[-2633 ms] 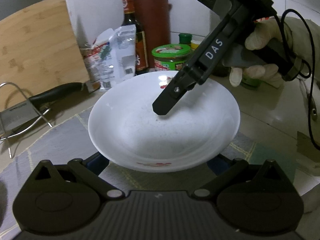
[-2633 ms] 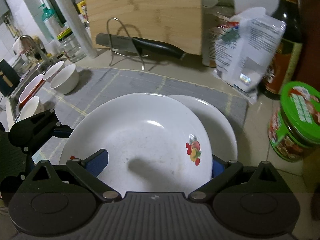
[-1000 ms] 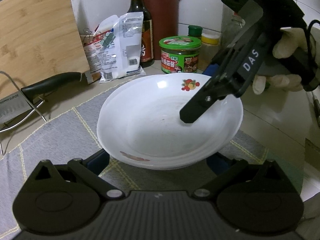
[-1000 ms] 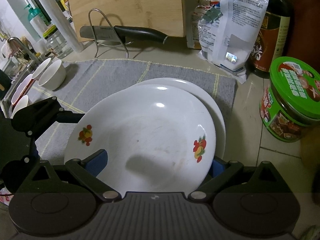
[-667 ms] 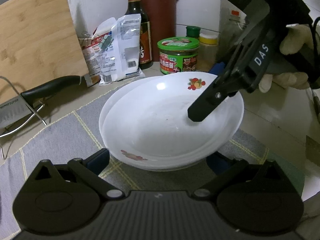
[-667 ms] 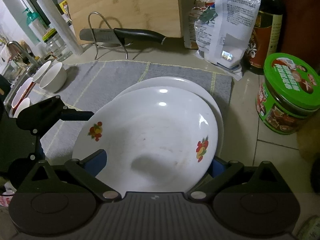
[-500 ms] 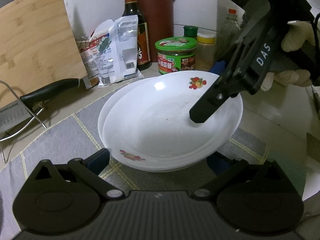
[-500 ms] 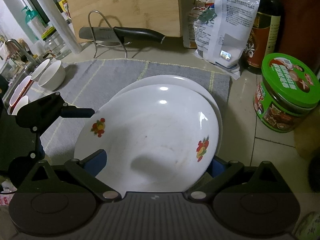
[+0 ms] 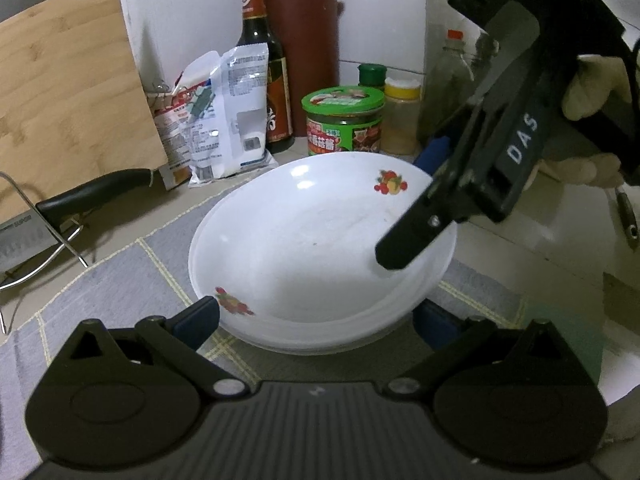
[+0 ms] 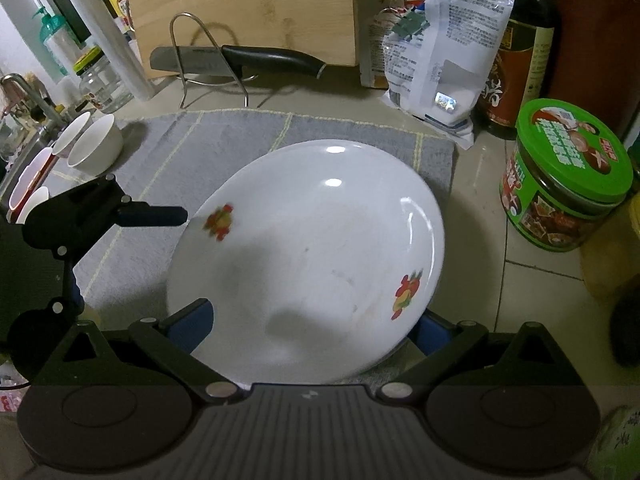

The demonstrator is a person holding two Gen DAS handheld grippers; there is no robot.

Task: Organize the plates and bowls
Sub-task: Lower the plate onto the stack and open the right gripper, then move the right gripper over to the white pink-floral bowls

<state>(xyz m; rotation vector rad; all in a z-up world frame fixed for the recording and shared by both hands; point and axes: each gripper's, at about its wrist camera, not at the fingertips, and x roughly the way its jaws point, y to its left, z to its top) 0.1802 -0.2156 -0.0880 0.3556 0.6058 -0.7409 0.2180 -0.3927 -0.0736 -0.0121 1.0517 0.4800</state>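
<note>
Home kitchen counter. Evidence: bamboo cutting board (image 10: pixel 244 8) leaning at 12 o'clock, a black-handled knife (image 10: pixel 240 60) on a wire rack (image 10: pixel 208 60) before it; dark sauce bottle (image 10: pixel 520 48) and green-lidded jar (image 10: pixel 568 176) at 2 o'clock; faucet (image 10: pixel 24 92), soap dispenser (image 10: pixel 56 40) and small white bowls (image 10: pixel 94 146) at 10 o'clock; grey dish mat (image 10: pixel 192 152) on tiled worktop (image 10: pixel 512 280); knife block (image 9: pixel 304 52) against the wall.
</note>
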